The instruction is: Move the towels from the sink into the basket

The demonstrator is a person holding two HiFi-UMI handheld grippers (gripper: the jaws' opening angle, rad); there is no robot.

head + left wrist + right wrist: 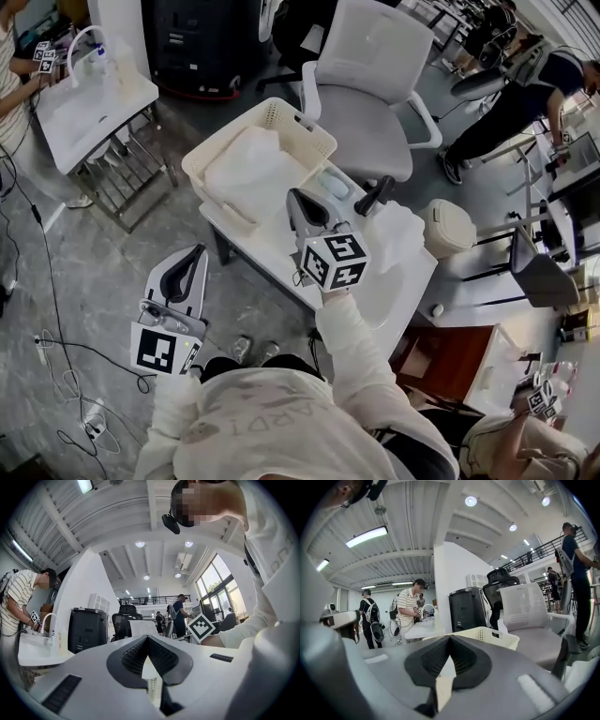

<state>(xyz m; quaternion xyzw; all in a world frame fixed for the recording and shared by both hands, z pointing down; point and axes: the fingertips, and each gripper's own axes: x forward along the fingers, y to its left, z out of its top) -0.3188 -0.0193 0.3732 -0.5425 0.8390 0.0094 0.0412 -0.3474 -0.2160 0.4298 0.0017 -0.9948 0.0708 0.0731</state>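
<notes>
The cream basket (281,117) stands at the far left end of the white sink table (394,291), with white towels (248,169) piled inside it. Another white towel (401,230) lies crumpled by the black faucet (373,195). My right gripper (294,195) hovers over the table between the basket and the faucet, shut and holding nothing. In the right gripper view the shut jaws (449,638) point level past the basket (487,634). My left gripper (199,251) hangs off the table's left side over the floor, also shut and empty (147,638).
A grey office chair (366,84) stands just behind the table. A round white bin (445,228) sits to the right. A second sink table (89,103) with a person at it is at the far left. Cables (66,366) run across the floor.
</notes>
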